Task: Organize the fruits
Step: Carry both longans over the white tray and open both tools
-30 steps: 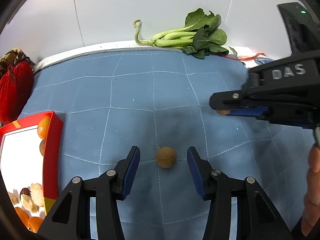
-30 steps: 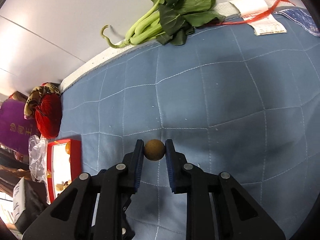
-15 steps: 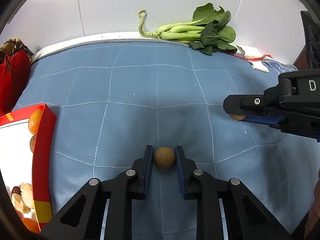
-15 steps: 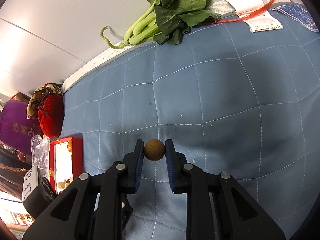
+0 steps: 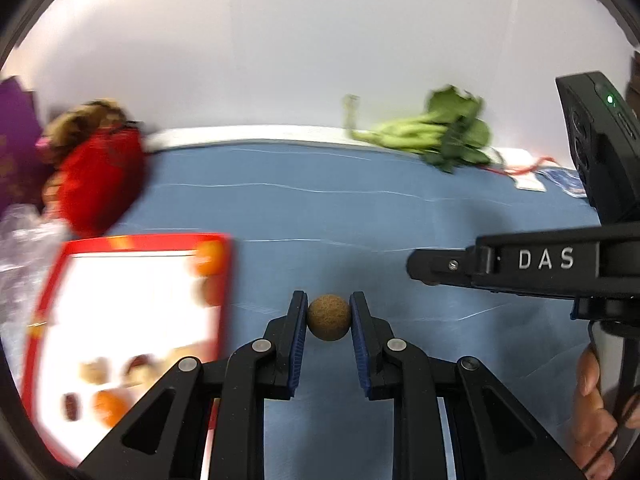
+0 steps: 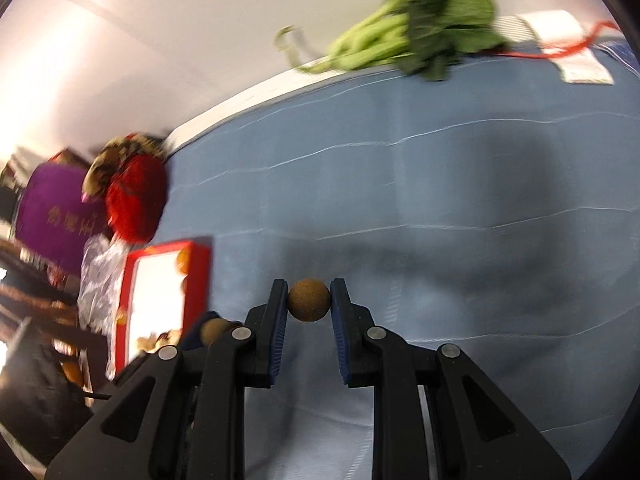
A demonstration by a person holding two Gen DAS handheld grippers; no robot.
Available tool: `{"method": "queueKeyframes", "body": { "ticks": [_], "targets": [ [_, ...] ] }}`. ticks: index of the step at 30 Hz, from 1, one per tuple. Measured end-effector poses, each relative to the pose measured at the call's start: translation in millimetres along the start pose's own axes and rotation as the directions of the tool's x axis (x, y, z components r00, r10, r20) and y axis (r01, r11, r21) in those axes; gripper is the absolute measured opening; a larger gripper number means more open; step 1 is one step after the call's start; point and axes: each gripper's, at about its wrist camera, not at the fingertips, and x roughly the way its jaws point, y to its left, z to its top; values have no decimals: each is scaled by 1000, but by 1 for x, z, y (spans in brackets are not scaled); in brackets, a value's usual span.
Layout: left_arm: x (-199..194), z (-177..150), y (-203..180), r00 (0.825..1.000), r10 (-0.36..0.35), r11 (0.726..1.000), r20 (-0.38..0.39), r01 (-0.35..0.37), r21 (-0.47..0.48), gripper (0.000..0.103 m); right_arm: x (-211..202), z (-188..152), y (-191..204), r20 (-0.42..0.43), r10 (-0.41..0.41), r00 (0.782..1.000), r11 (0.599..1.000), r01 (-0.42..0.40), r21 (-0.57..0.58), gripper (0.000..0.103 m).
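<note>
- Left wrist view: left gripper [image 5: 329, 322] is clenched on a small brown round fruit [image 5: 328, 323], lifted off the blue quilted mat [image 5: 360, 208].
- Right gripper [image 6: 309, 301] is pinching a second brown fruit [image 6: 309, 300], also in the air.
- Red box [image 5: 224, 280] on the left already holds some fruit, so I'd guess these two go there next.
- Bok choy [image 5: 436, 132] sits by the white wall, motion blur everywhere.

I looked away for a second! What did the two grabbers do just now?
The left gripper closed on the small brown fruit and lifted it off the blue quilt toward the red box. The right gripper kept holding its brown fruit. The greens stayed put.
</note>
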Motion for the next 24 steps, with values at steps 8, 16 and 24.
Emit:
{"method": "queueKeyframes", "body": {
  "ticks": [8, 16, 24],
  "targets": [
    [-38, -10, 80, 958, 280, 957, 64, -273, -96, 22, 28, -34, 80, -32, 86, 996, 973, -91, -214, 19],
    [-53, -25, 128, 924, 379, 918, 51, -368, -148, 22, 53, -72, 144, -63, 144, 988, 909, -157, -387, 19],
    [-54, -34, 147, 911, 410, 901, 31, -400, -170, 22, 77, -99, 161, -96, 93, 991, 875, -128, -467, 19]
  ]
}}
